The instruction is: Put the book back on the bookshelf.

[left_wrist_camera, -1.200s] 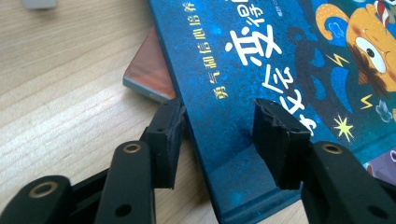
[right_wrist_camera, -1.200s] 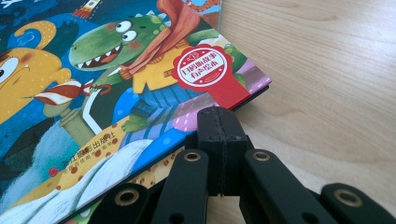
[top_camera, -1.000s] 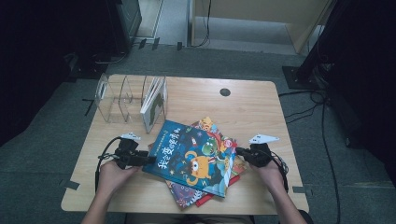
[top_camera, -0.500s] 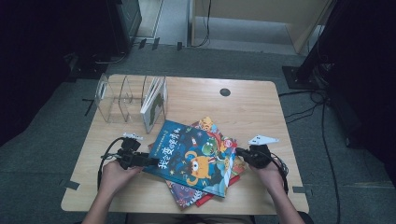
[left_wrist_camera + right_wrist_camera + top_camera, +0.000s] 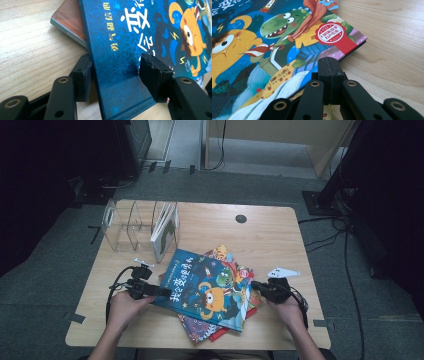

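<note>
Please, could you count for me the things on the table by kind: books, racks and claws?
Books lying in the pile: 3 told apart, blue book on top
Standing books in the rack: at least 1
Clear rack: 1
Claws: 2 (left claw, right claw)
Total: at least 7

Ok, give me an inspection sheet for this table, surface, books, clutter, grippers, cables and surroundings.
Surface: wooden table, a dark round hole near its far edge.
Job's things: blue picture book atop a fanned stack of books; clear divider rack far left, holding upright books.
Clutter: nothing seen.
Grippers: left gripper open, straddling the blue picture book's edge, jaws just been closing; right gripper shut, at the stack's right edge.
Cables: black cable loops from the left gripper; floor cables on the right.
Surroundings: grey carpet, dark equipment.
</note>
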{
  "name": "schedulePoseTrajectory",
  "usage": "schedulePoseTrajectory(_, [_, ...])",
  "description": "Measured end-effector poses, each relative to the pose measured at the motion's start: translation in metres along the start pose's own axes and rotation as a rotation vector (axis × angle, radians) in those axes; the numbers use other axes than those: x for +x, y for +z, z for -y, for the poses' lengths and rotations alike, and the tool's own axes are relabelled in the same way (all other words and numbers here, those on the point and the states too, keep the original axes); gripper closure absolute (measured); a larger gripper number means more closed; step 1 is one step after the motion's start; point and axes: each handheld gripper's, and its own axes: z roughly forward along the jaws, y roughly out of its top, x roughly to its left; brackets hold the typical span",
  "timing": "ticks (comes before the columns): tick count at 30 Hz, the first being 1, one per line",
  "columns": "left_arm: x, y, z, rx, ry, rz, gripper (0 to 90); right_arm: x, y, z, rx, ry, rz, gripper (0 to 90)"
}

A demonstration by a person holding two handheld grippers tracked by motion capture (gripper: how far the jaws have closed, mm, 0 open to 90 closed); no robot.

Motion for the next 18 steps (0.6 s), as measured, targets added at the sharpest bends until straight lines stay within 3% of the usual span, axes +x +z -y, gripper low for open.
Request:
schedulePoseTrajectory(7, [-0.008,-0.015,-0.003,-0.041,-0.002,0.032,47.5,0.0,0.0,0.0,0.002,-0.006,0.003,90.0])
schedulePoseTrajectory(9, [-0.01,-0.015,-0.004,-0.038,-0.004,0.068,47.6,0.0,0.0,0.0,0.002,-0.008,0.003,90.0])
schedulePoseTrajectory(12, [-0.014,-0.015,-0.008,-0.045,-0.009,0.156,47.4,0.001,0.0,0.001,-0.001,-0.003,-0.004,90.0])
schedulePoseTrajectory(18, [-0.021,-0.024,-0.021,-0.058,0.016,0.195,50.9,0.008,0.002,0.002,-0.001,-0.049,-0.038,90.0])
